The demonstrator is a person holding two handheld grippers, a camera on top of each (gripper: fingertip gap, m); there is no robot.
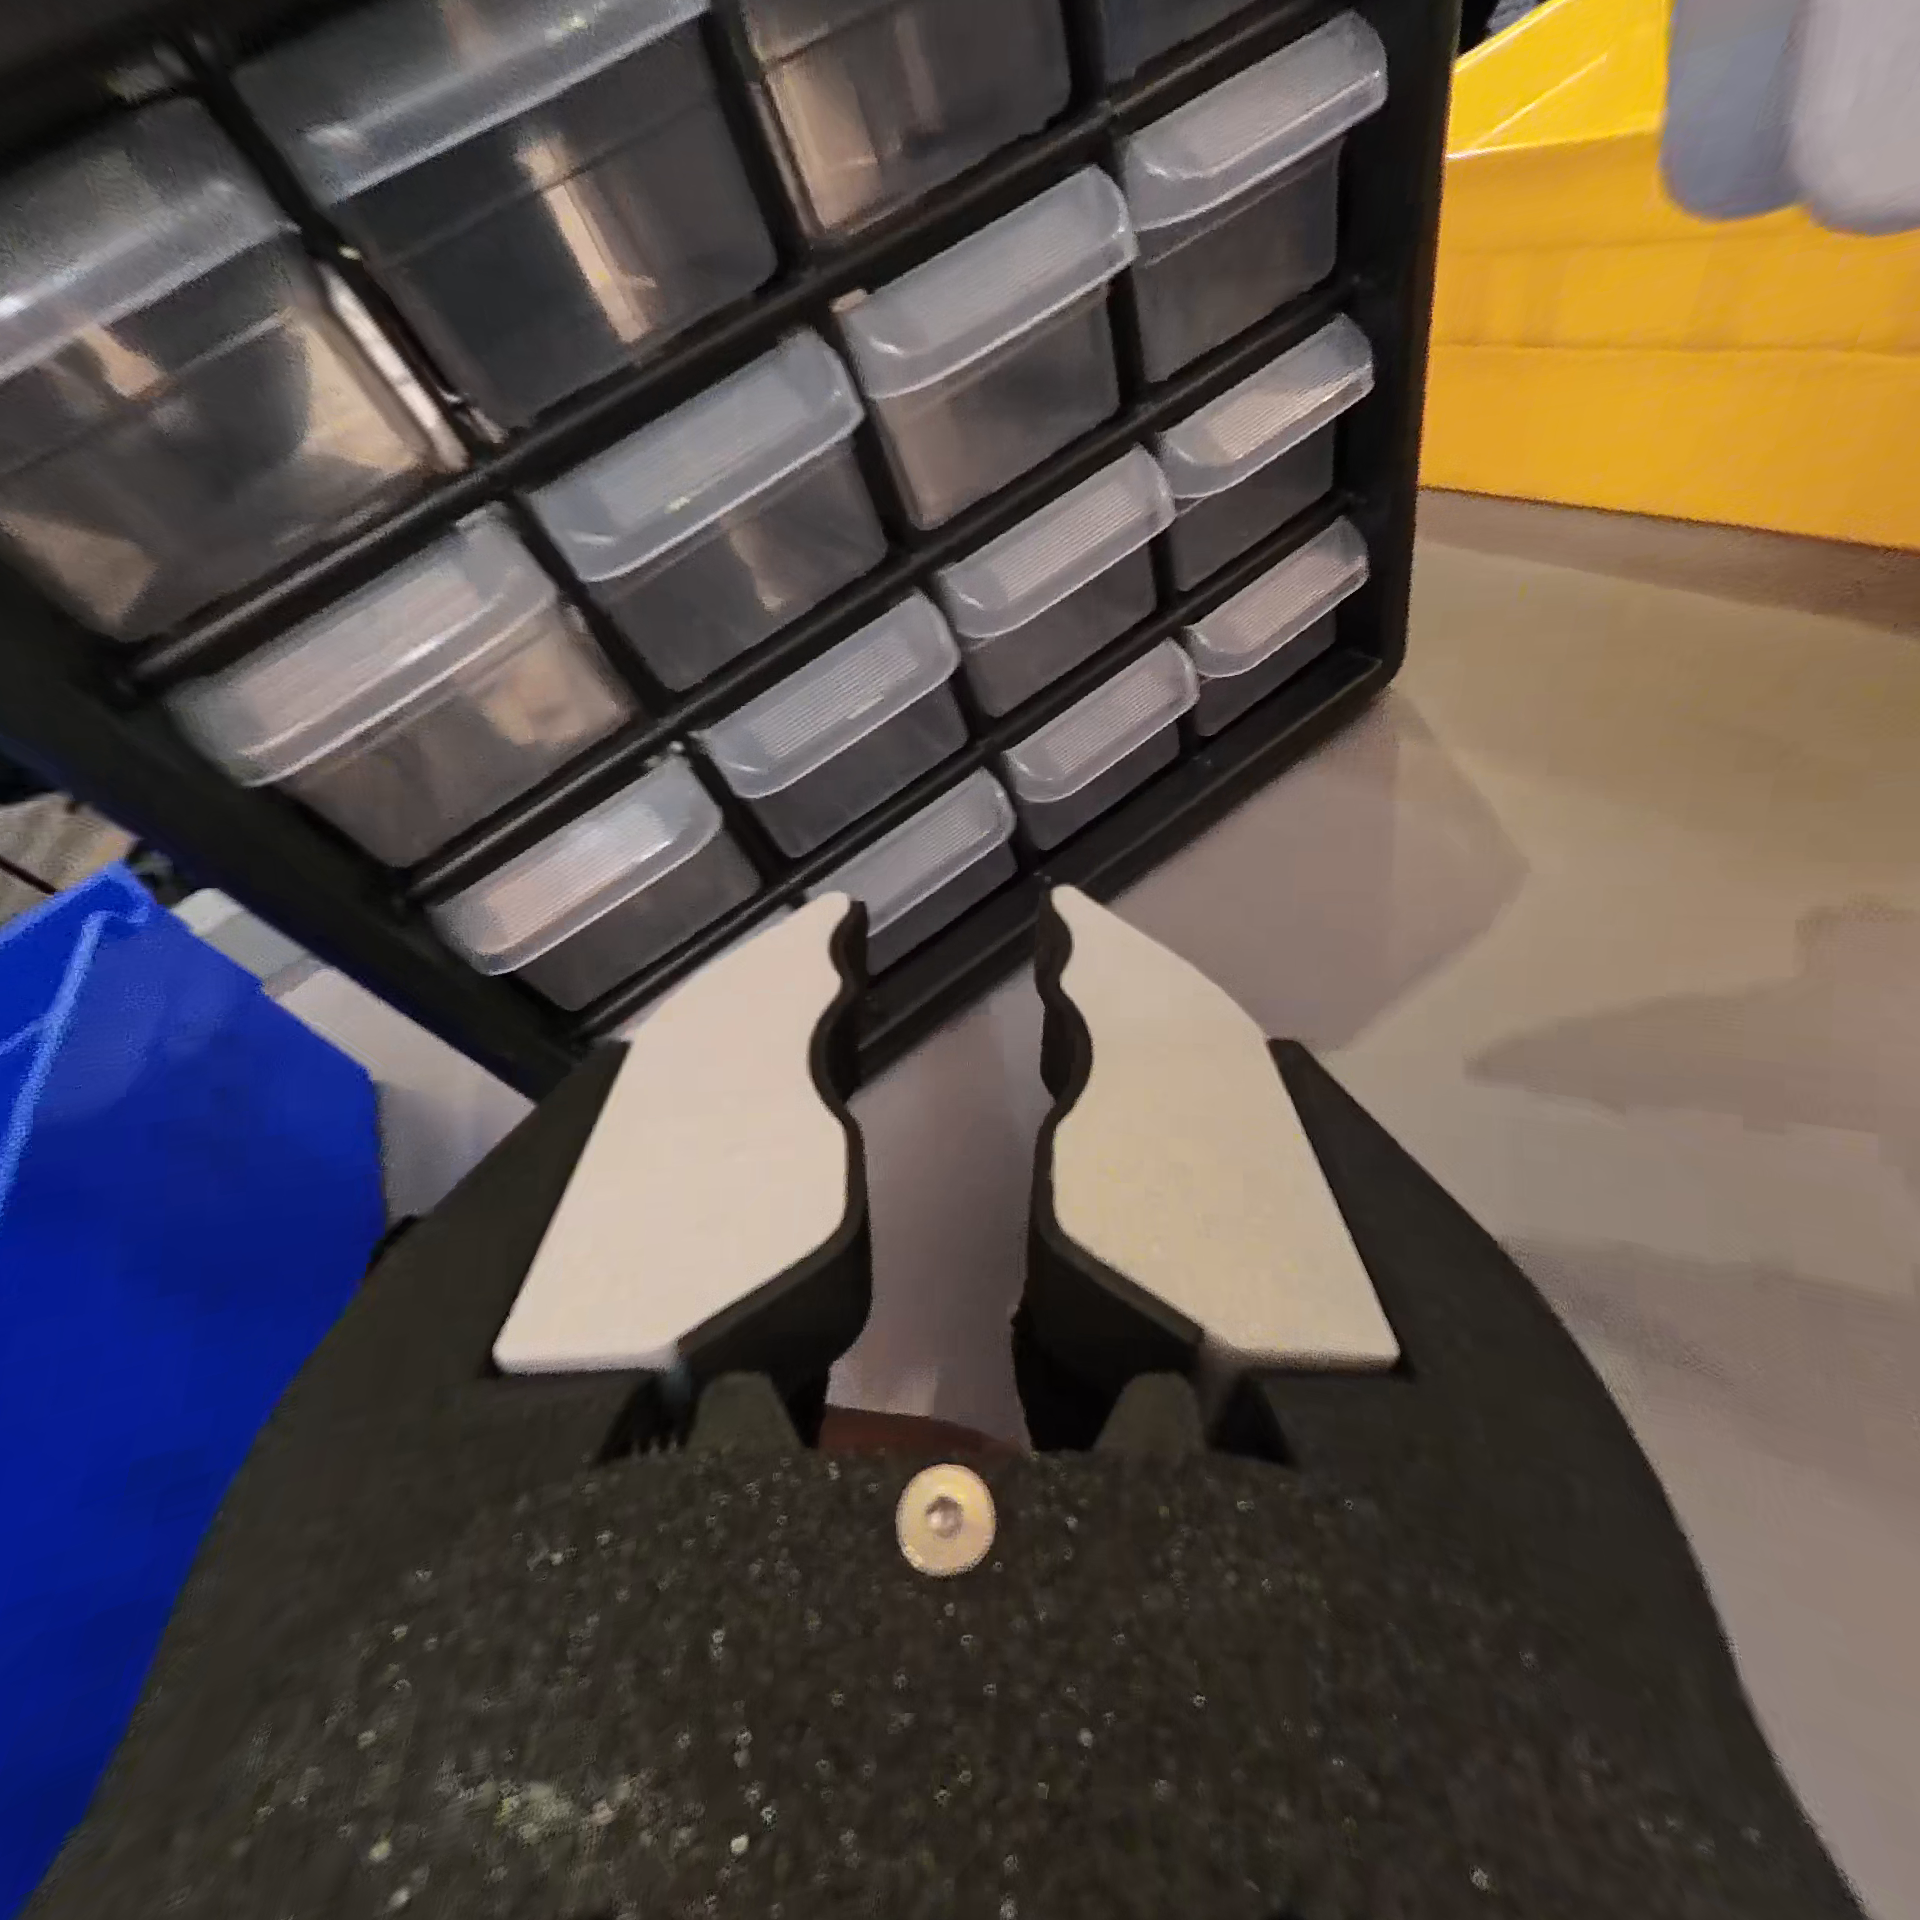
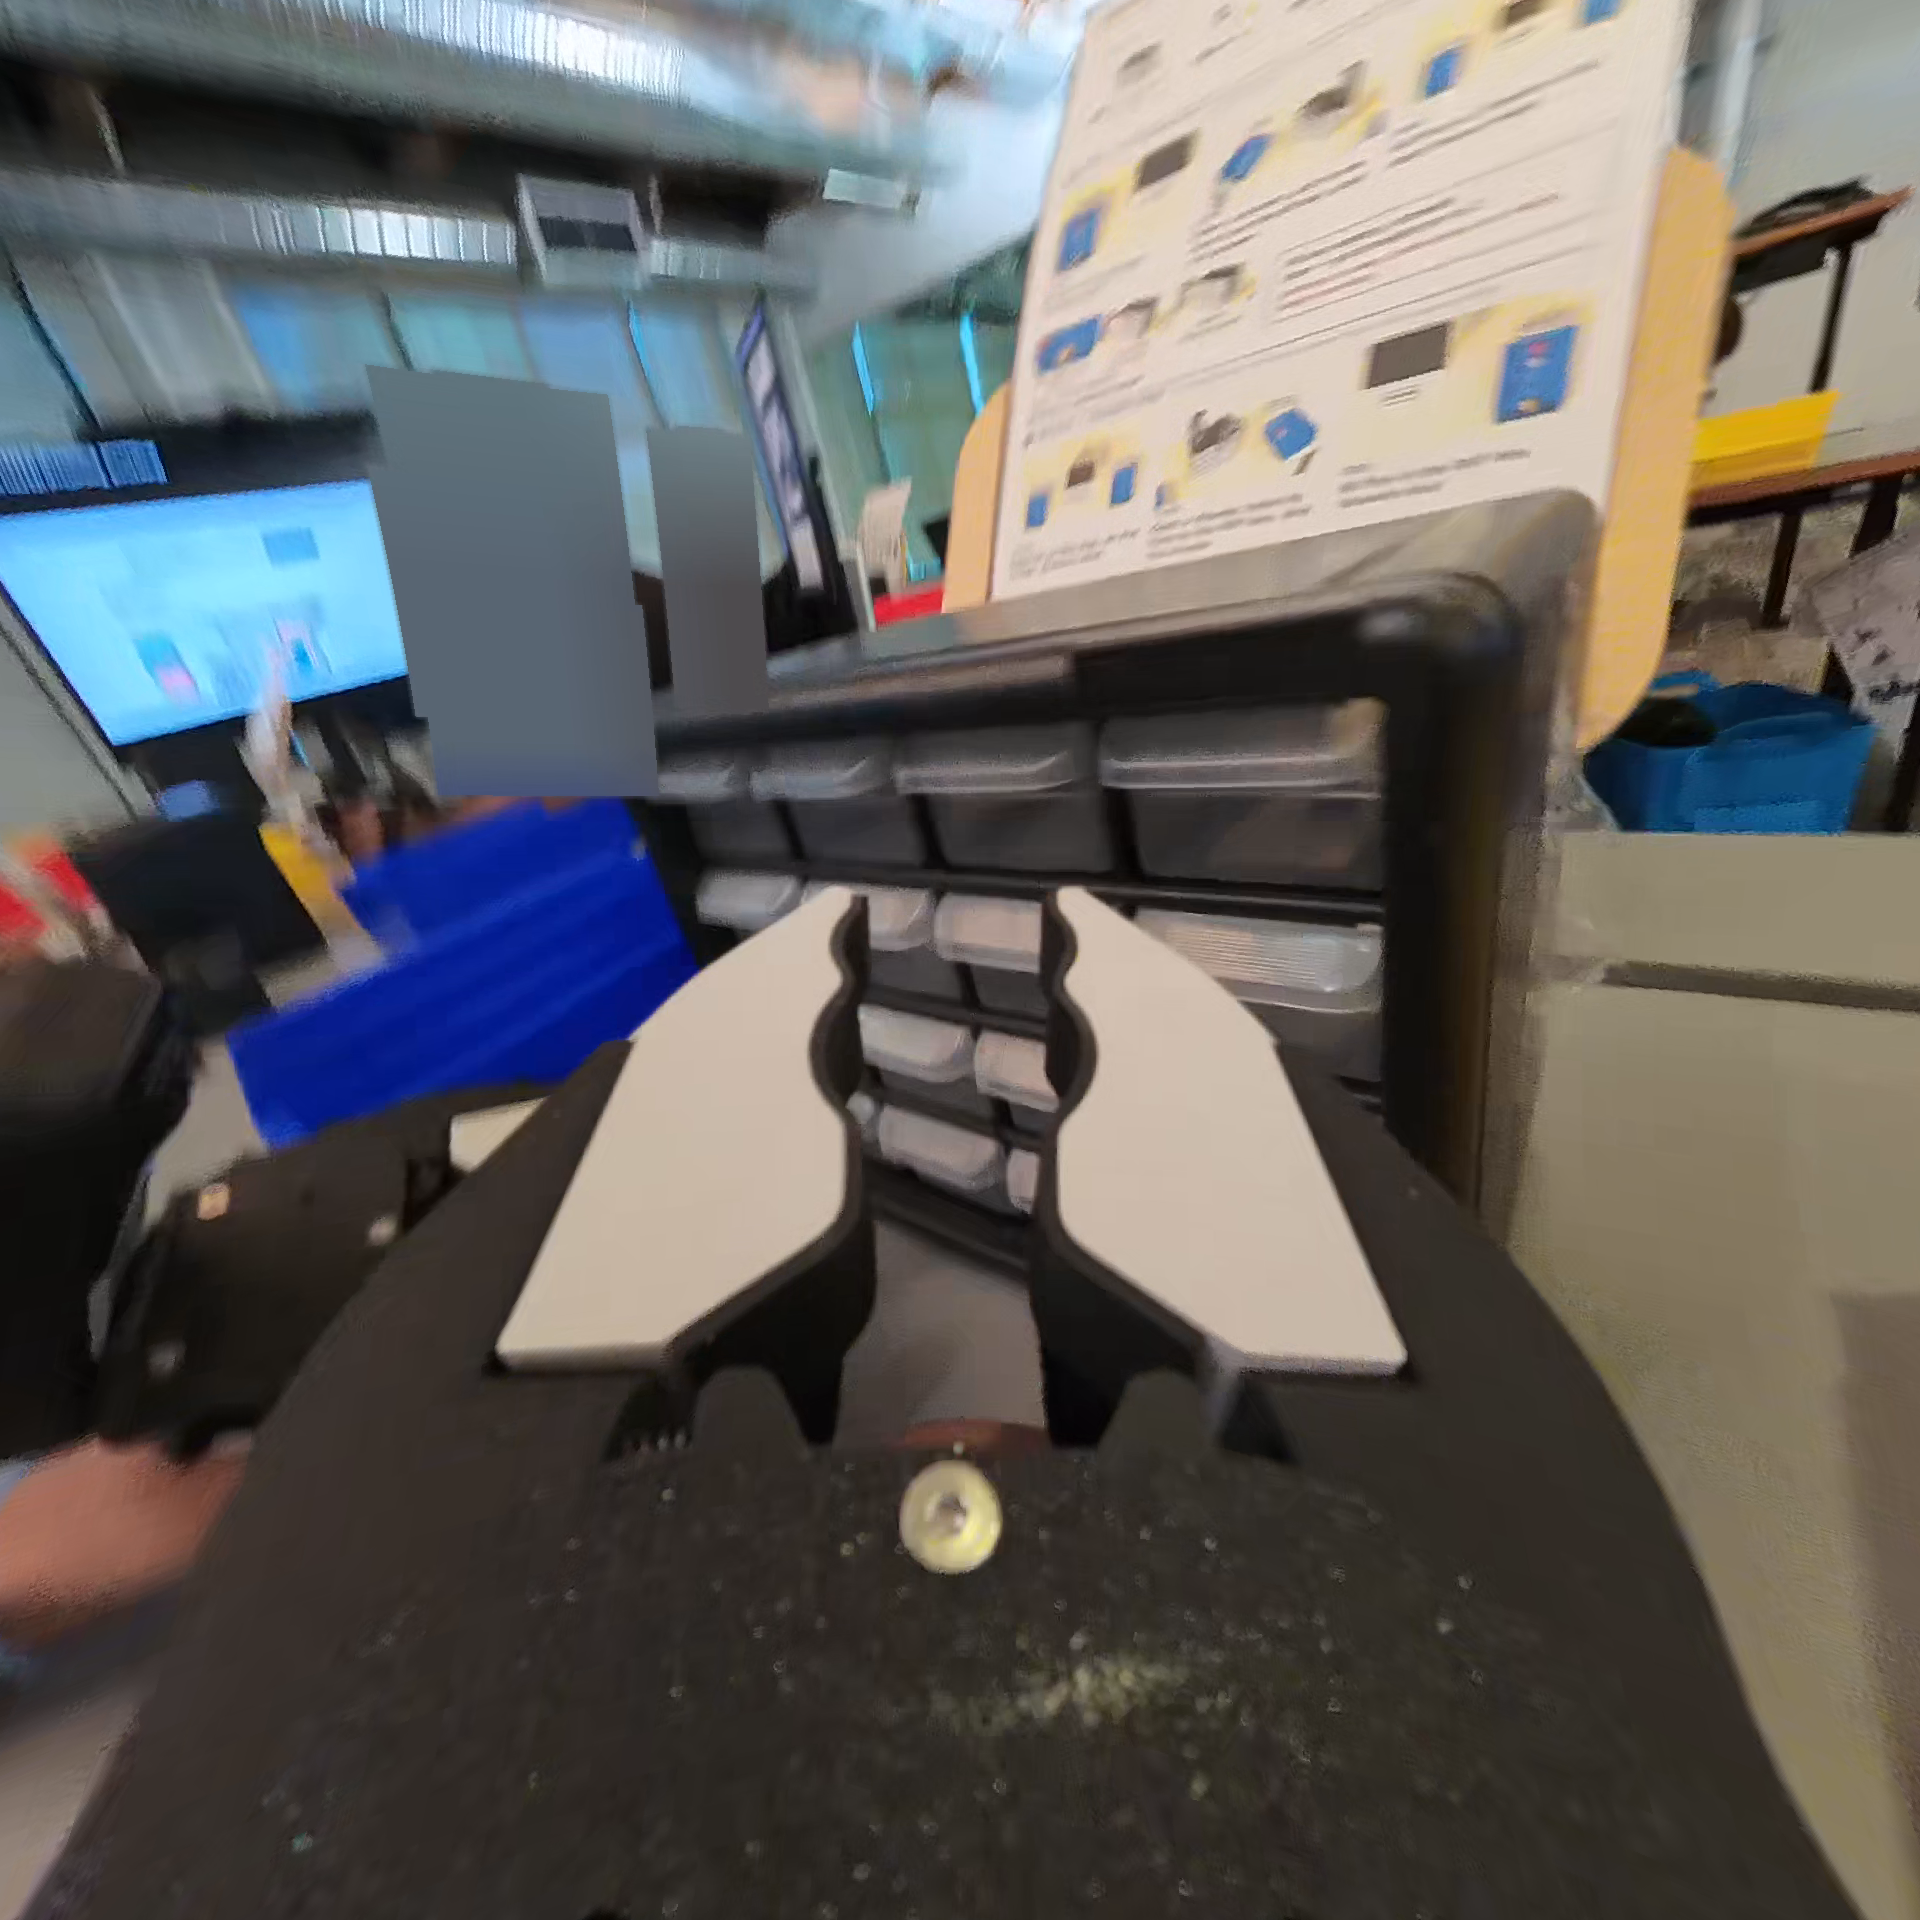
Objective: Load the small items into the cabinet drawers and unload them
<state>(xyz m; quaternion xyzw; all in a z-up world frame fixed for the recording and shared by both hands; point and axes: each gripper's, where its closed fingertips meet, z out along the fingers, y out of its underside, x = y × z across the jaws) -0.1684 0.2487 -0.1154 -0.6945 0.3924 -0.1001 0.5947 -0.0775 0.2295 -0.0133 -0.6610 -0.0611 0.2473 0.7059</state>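
Grey-faced fingers of the left gripper (image 1: pixel 948 920) stand apart, nothing between them, tips held just above the grey table (image 1: pixel 1558 1039) near the bottom edge of the cabinet (image 1: pixel 1403 364). Right gripper (image 2: pixel 954 914) likewise released and empty, aimed at the cabinet front from farther back, level with the second drawer row.

Cabinet: black frame, rows of clear plastic drawers (image 1: pixel 717 520), all pushed in. Through the clear fronts the drawers look dark; contents cannot be made out in either view (motion blur). No small items visible on the table or in either claw.

Blue bin (image 1: pixel 156 1247) sits just left of the cabinet, near the left gripper; inside not visible. Yellow bin (image 1: pixel 1662 364) stands right of the cabinet, farther back; only its outer wall shows.

Right wrist view: an instruction sheet on a board (image 2: pixel 1330 291) rises behind the cabinet top. Beyond it, a blue bag (image 2: pixel 1745 758) at far right, a lit screen (image 2: pixel 187 603) at far left
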